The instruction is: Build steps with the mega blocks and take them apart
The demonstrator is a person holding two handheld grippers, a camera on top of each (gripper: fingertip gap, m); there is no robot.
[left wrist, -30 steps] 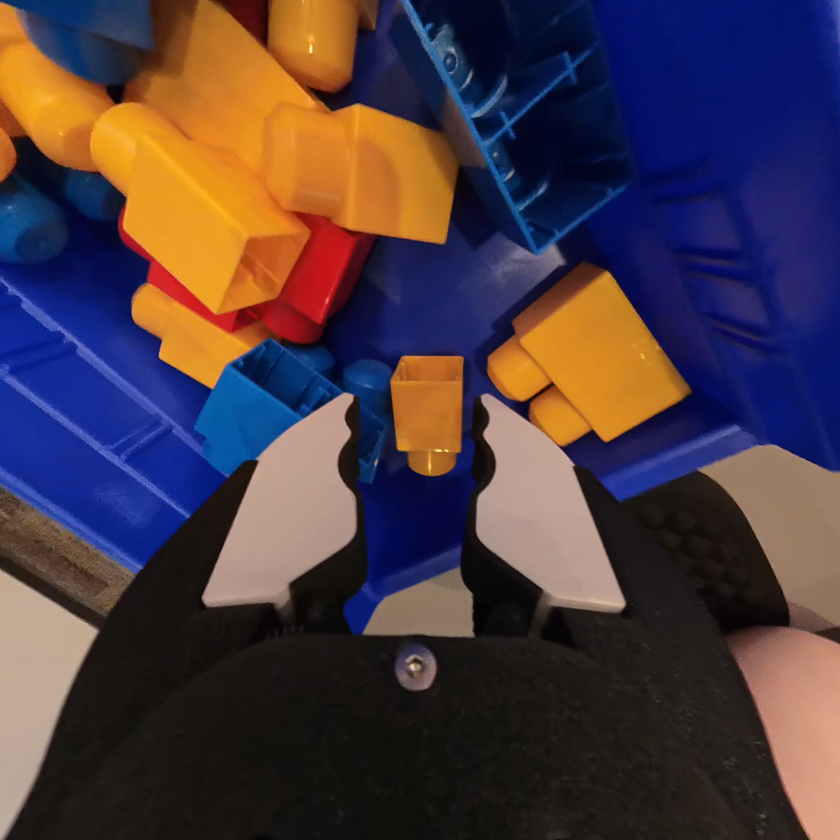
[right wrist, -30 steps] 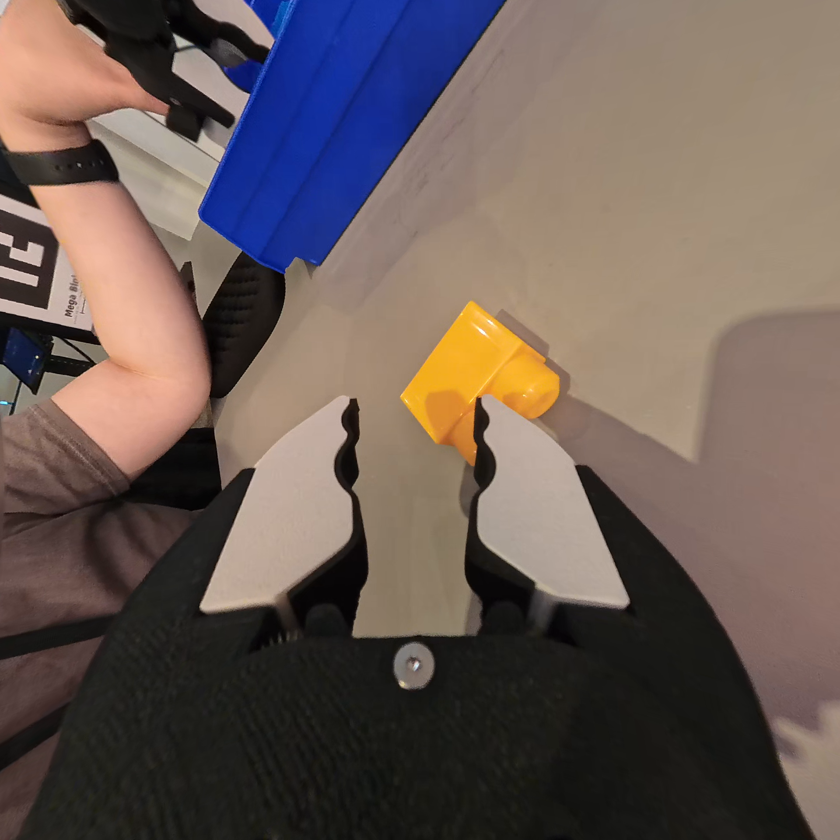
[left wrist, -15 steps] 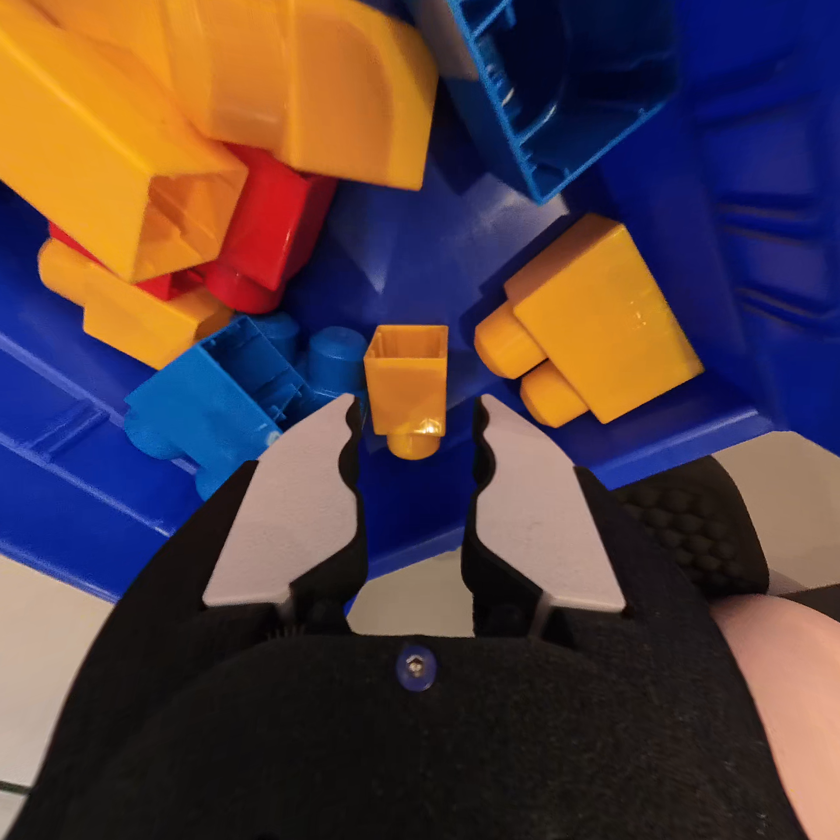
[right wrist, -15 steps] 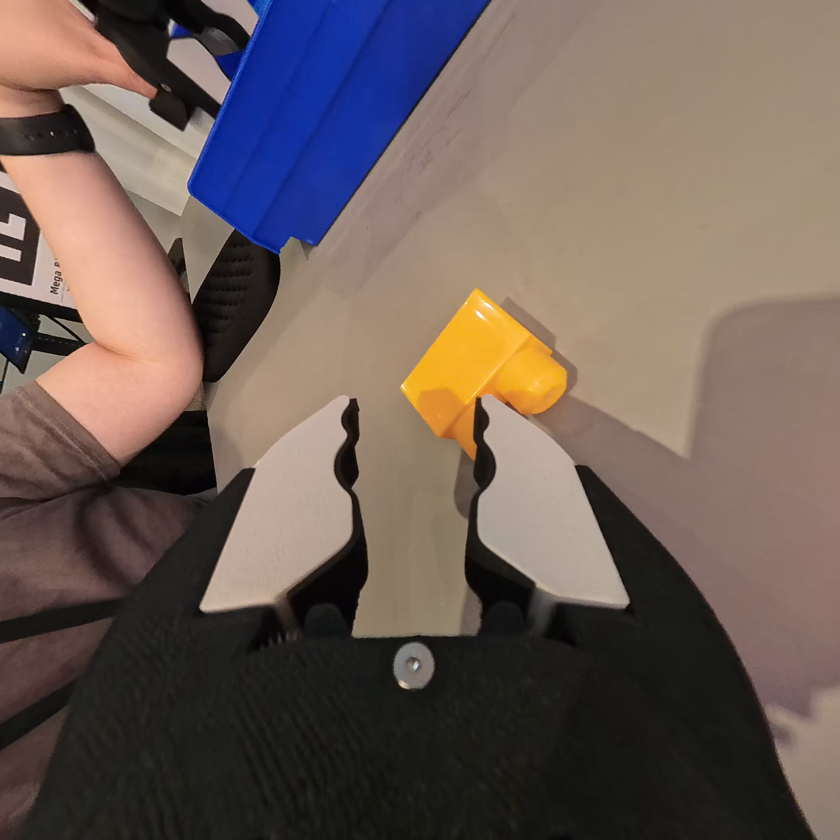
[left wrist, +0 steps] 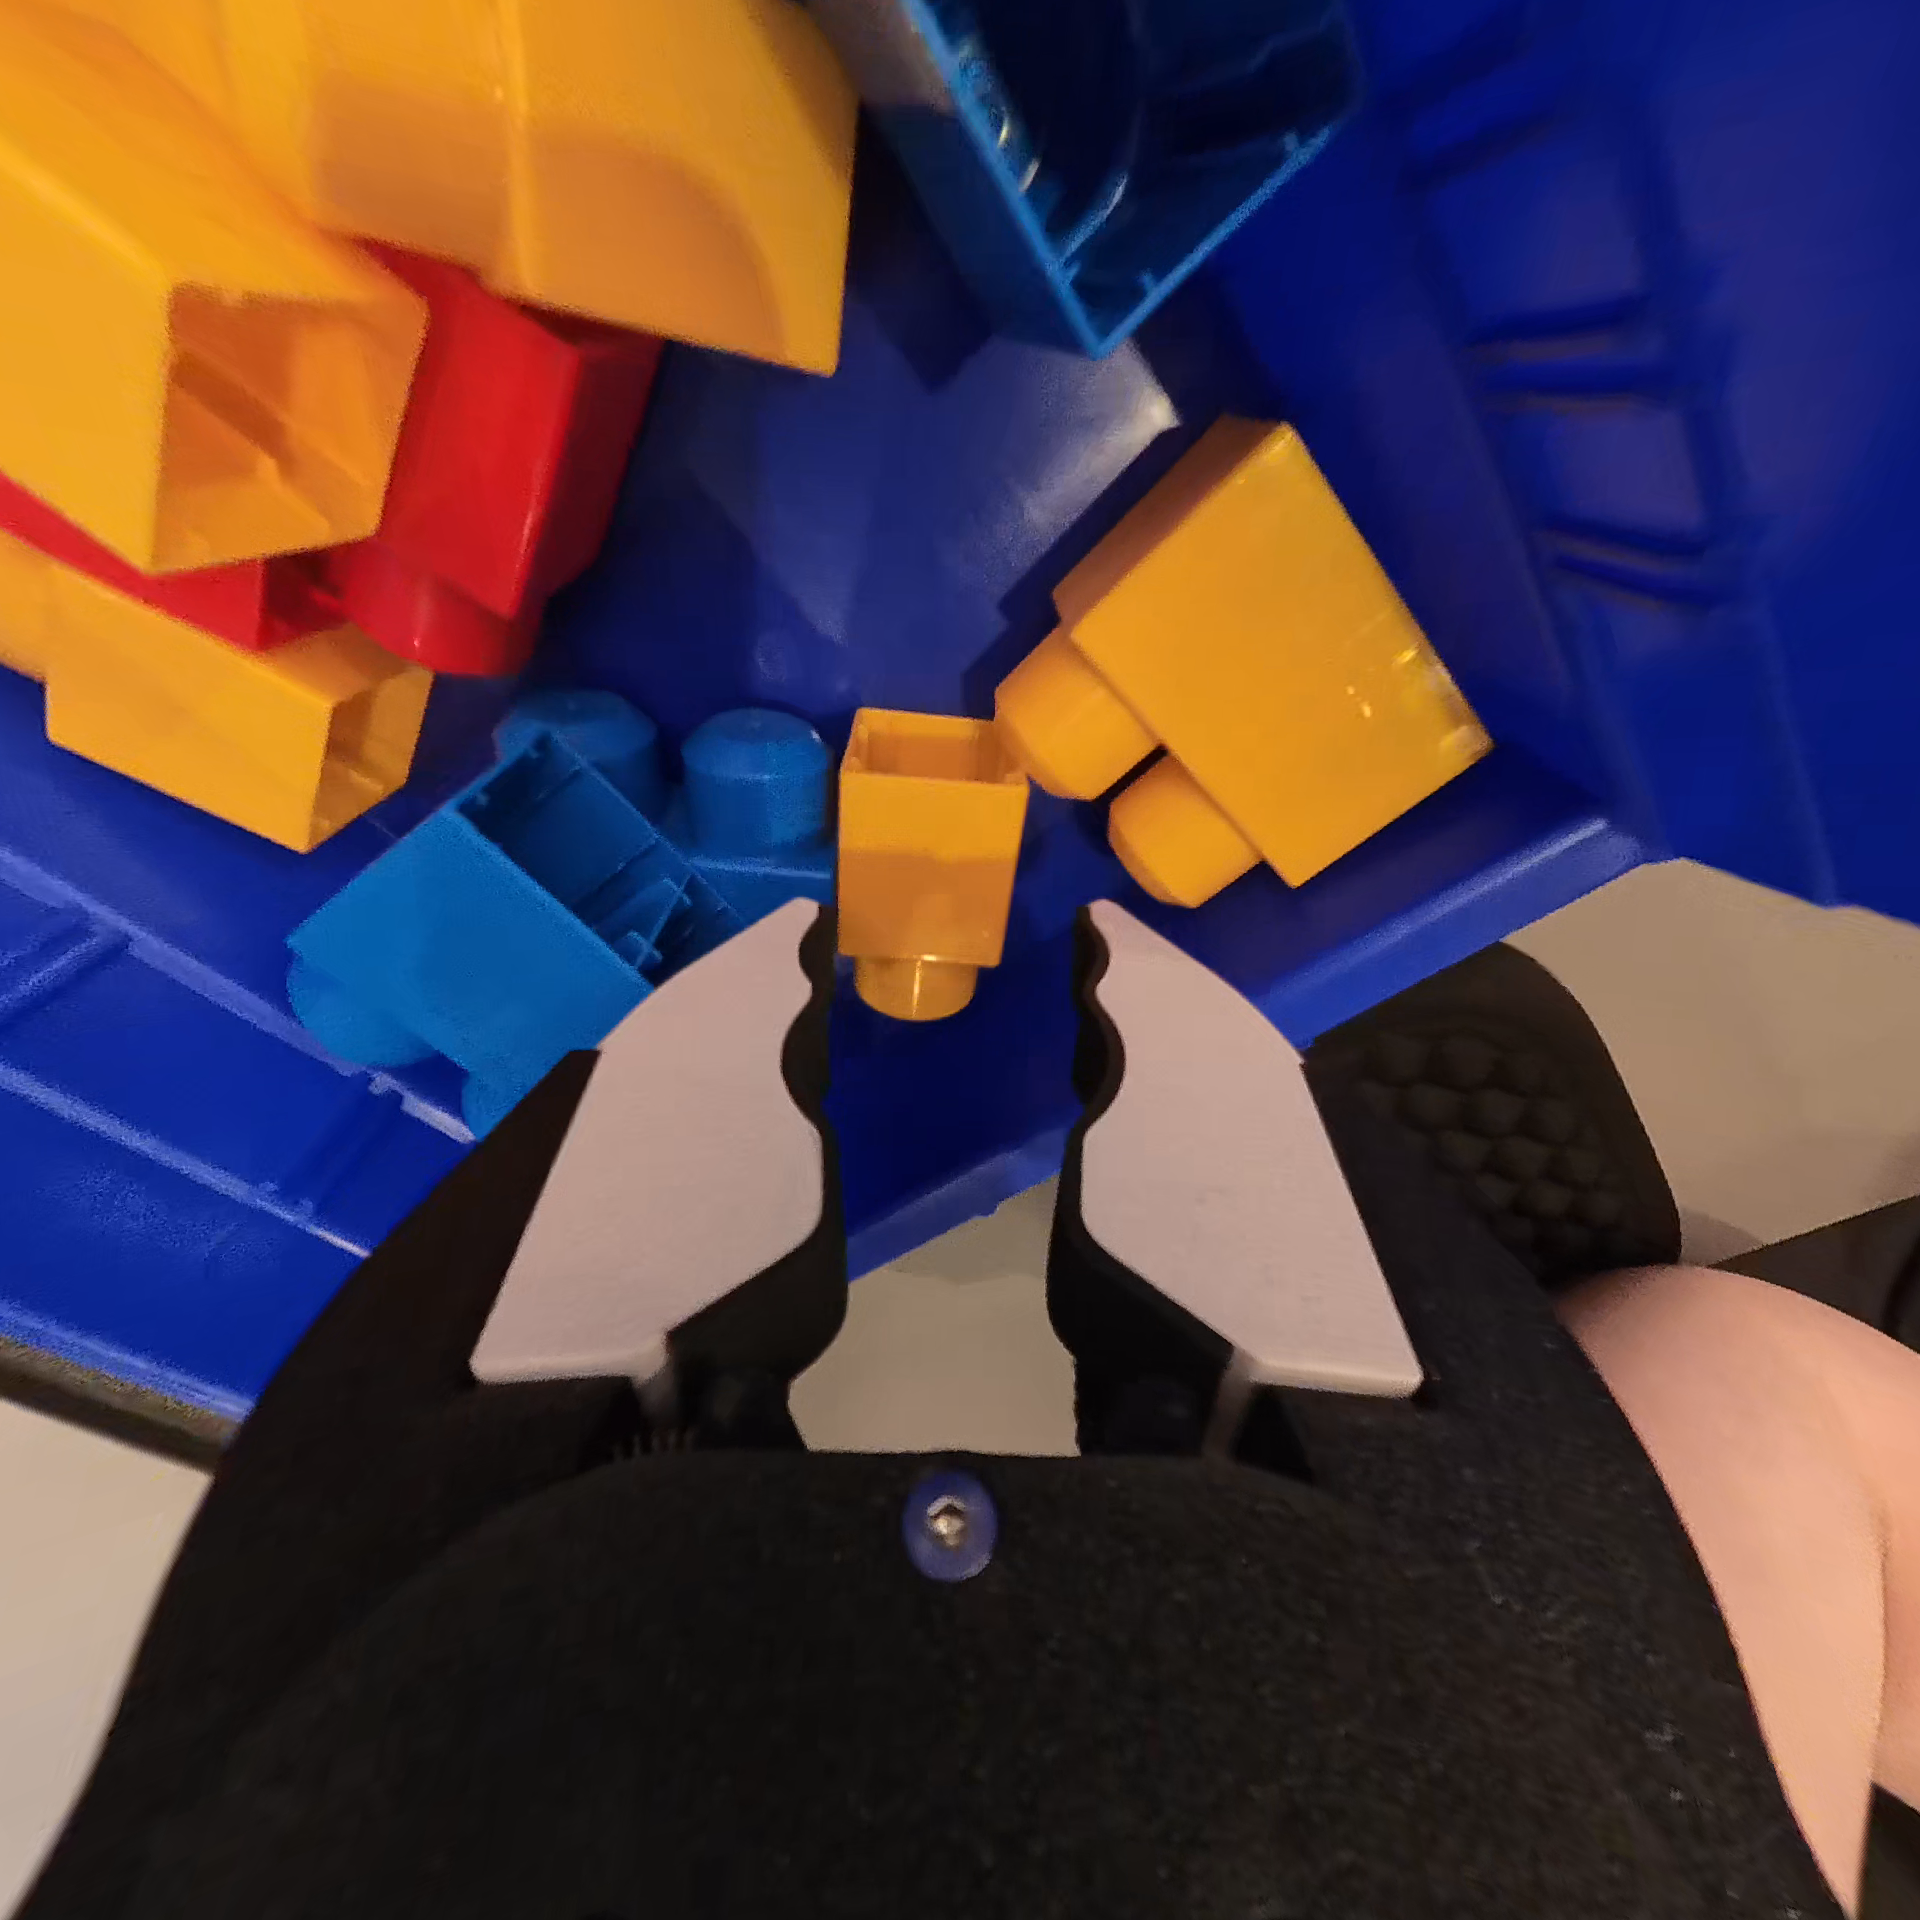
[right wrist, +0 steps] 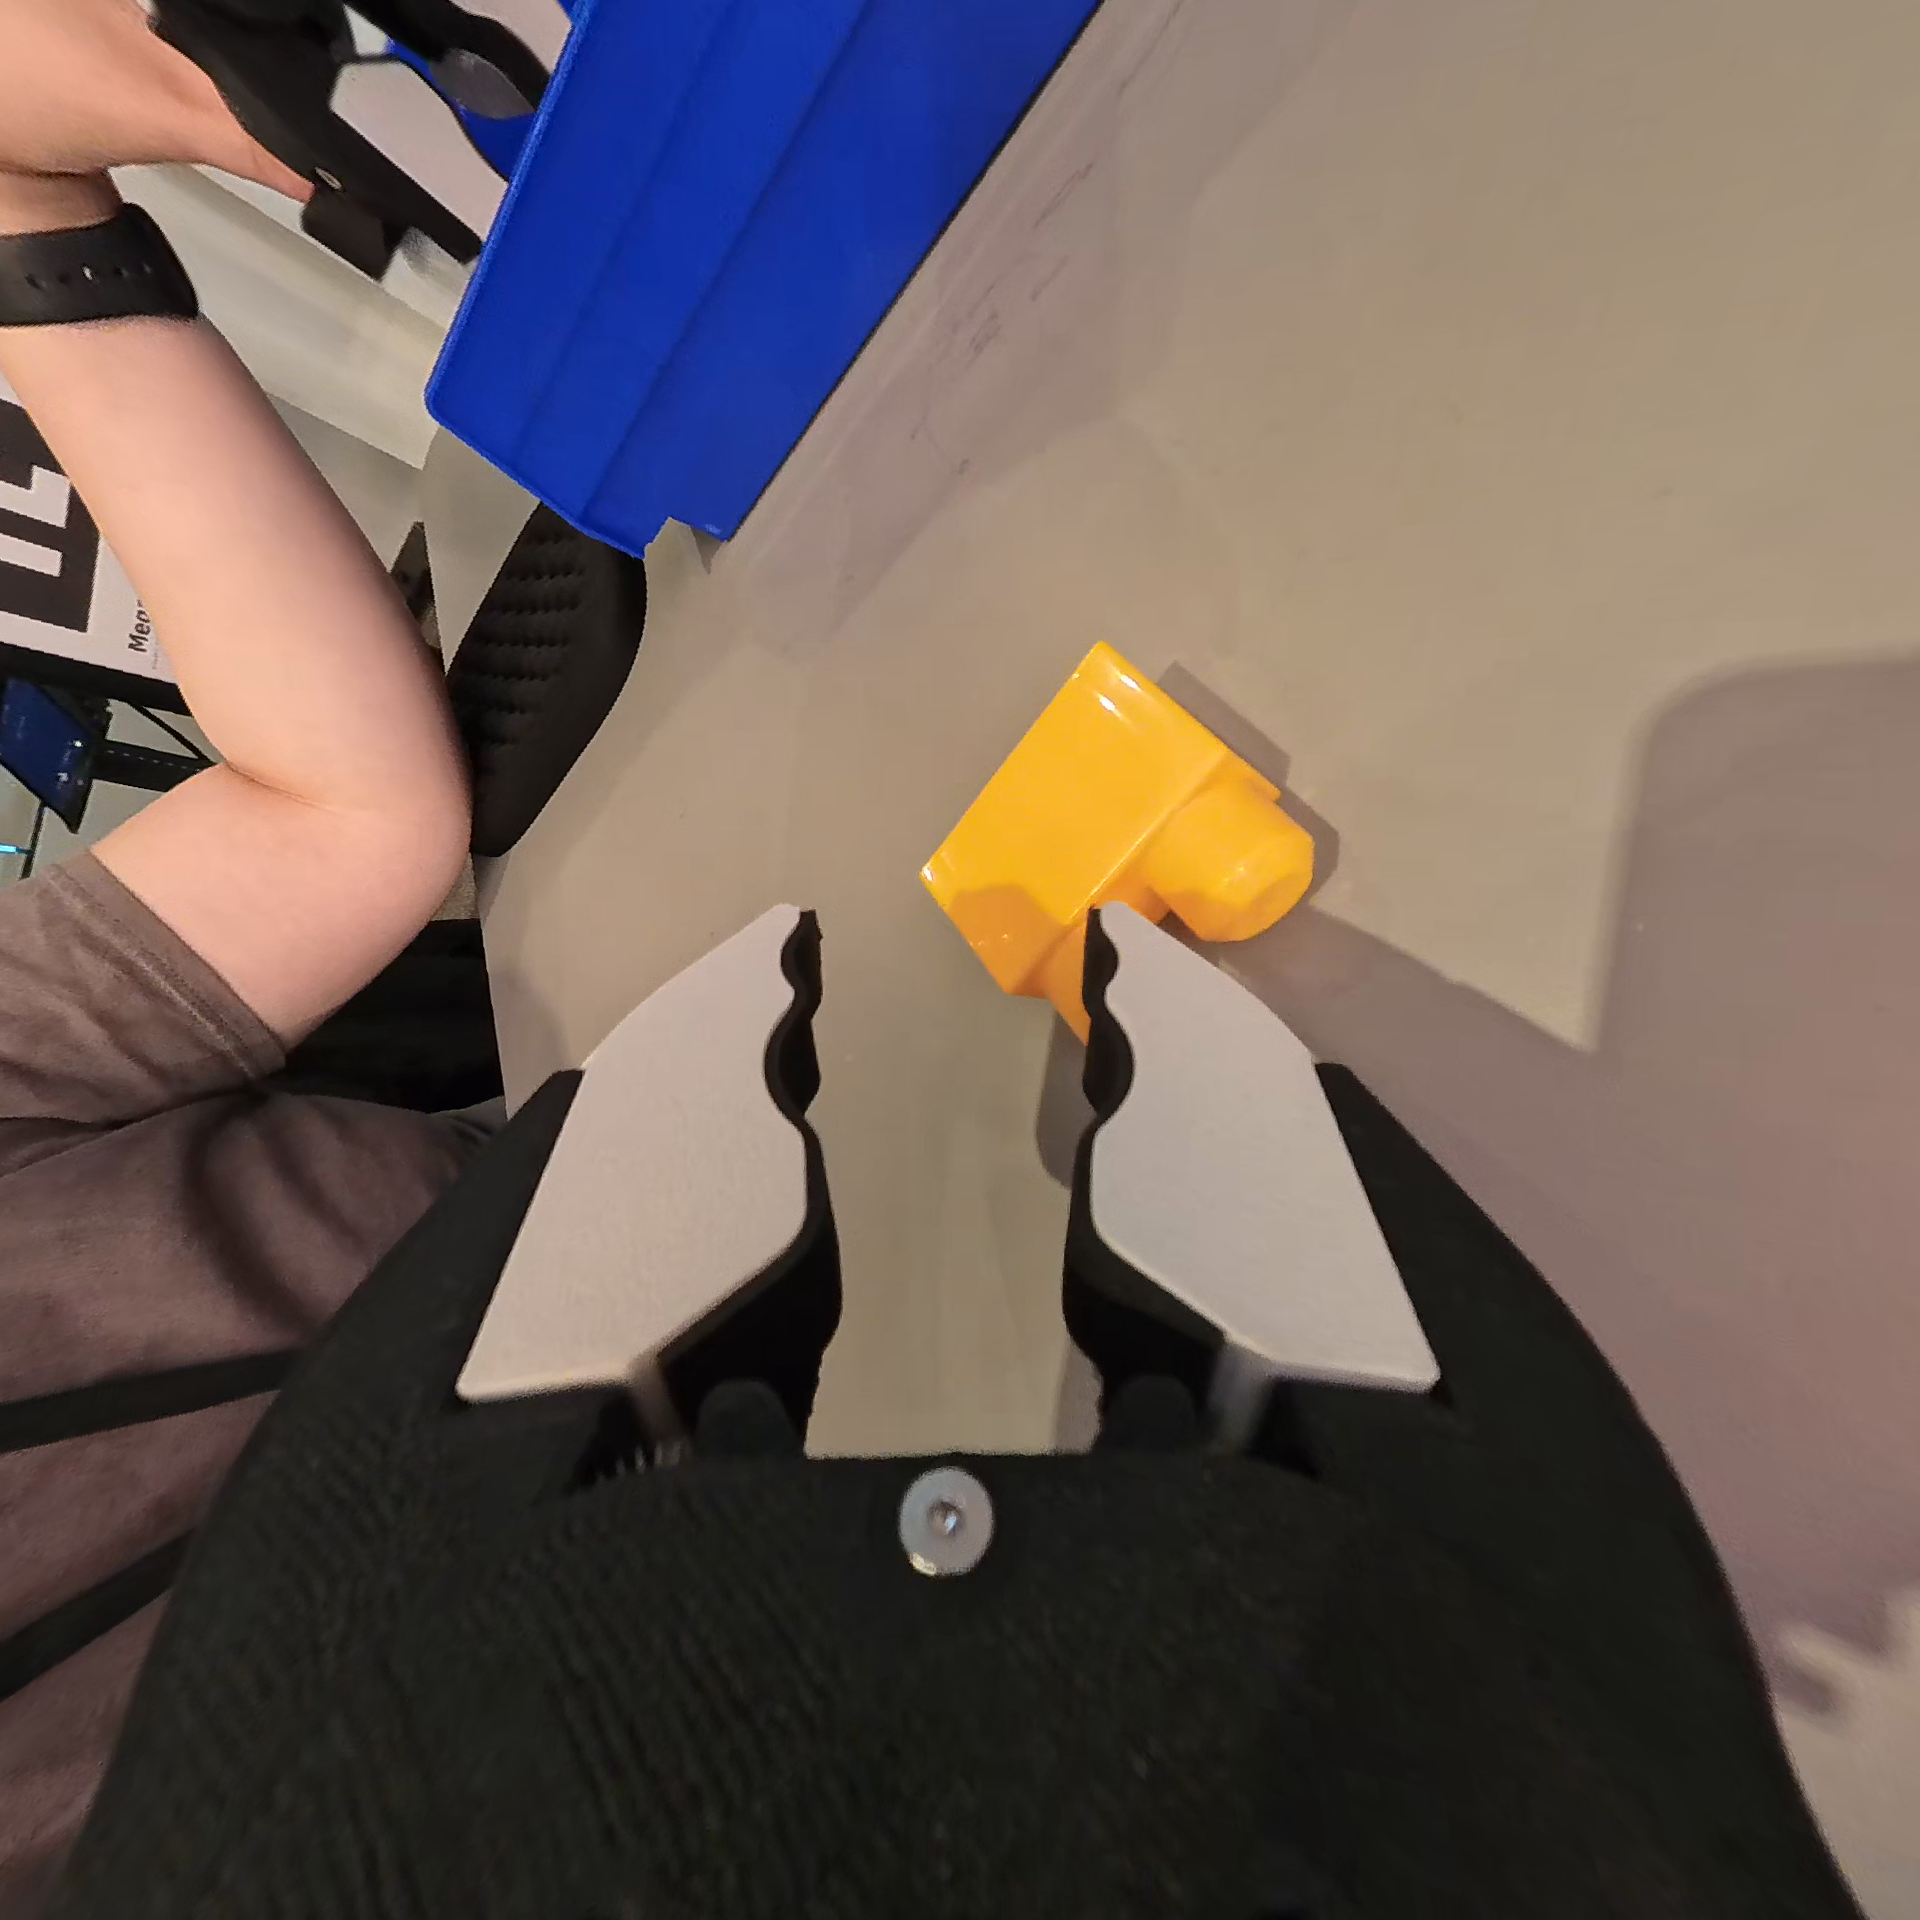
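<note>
Landmark: blue bin [left wrist: 1621, 312], holding the loose mega blocks.

Left wrist view, left to right inside the bin: heap of large yellow blocks [left wrist: 239, 343] over a red block [left wrist: 488, 468] at the far left; a light blue block [left wrist: 488, 925] lying on its side near the front rim; small yellow block [left wrist: 925, 852], single stud toward the camera, hollow end away; a two-stud yellow block [left wrist: 1247, 665] just beside it on the right, close to the bin's right wall. Another blue block [left wrist: 1122, 156] lies hollow side up toward the back.

Left gripper [left wrist: 945, 935] reaches over the bin's front rim, fingers spread moderately and empty, tips either side of the small block's stud; contact unclear.

Right wrist view: bin's outer wall [right wrist: 727, 260] upper left, on a grey table [right wrist: 1455, 416]. Right of the bin, well apart, a yellow block [right wrist: 1101, 831] lies on its side on the table. Right gripper [right wrist: 951, 925] fingers parted, holding nothing, right fingertip [right wrist: 1122, 935] overlapping that block's near corner
</note>
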